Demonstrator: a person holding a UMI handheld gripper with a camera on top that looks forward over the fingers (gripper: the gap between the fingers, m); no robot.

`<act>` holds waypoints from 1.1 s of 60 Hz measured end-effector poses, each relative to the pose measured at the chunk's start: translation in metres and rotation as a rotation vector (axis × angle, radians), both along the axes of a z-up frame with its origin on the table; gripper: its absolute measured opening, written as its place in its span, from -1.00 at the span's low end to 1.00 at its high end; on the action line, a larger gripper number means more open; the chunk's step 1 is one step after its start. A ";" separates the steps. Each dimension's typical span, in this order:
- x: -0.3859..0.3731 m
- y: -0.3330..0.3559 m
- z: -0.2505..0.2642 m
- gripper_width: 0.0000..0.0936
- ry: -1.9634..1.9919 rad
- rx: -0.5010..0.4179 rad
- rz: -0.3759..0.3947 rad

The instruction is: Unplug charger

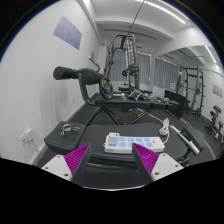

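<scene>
On the left of the bench lies a dark round thing, and to the right of it, just ahead of the fingers, lies a white power strip with the charger in it, though I cannot make out the plug itself. The fingers stand apart and hold nothing. To do it well, I think they should come down square over the plug and pull straight out, so the strip does not lift.

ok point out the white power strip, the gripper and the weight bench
white power strip (126,140), gripper view, middle of its top face
gripper (112,163), gripper view, midway between its open fingertips
weight bench (128,112), gripper view, on its dark padded top
</scene>
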State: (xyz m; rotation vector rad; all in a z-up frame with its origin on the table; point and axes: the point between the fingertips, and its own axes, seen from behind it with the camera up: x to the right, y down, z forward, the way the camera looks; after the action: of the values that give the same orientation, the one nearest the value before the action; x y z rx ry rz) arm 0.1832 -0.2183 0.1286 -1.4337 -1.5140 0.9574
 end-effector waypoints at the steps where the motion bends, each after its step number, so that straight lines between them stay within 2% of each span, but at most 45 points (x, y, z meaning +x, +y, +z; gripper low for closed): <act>1: -0.005 -0.001 -0.002 0.84 0.007 -0.003 0.003; 31: -0.165 0.003 -0.107 0.81 0.015 -0.038 -0.006; 43: -0.195 0.003 -0.115 0.73 0.057 -0.048 0.004; 46: -0.198 0.003 -0.116 0.62 0.064 -0.058 0.006; 50: -0.201 0.017 -0.113 -0.39 0.076 -0.027 -0.036; 52: -0.197 0.013 -0.110 -0.53 0.060 -0.056 -0.033; 56: -0.196 0.015 -0.075 -0.60 0.146 -0.095 -0.022; 60: -0.196 0.038 0.009 -0.60 0.354 -0.009 -0.038; 66: -0.203 0.061 0.057 -0.60 0.319 -0.169 -0.050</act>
State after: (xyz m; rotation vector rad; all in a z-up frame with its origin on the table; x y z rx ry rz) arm -0.0200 -0.1578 0.1856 -1.3516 -1.1820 1.2416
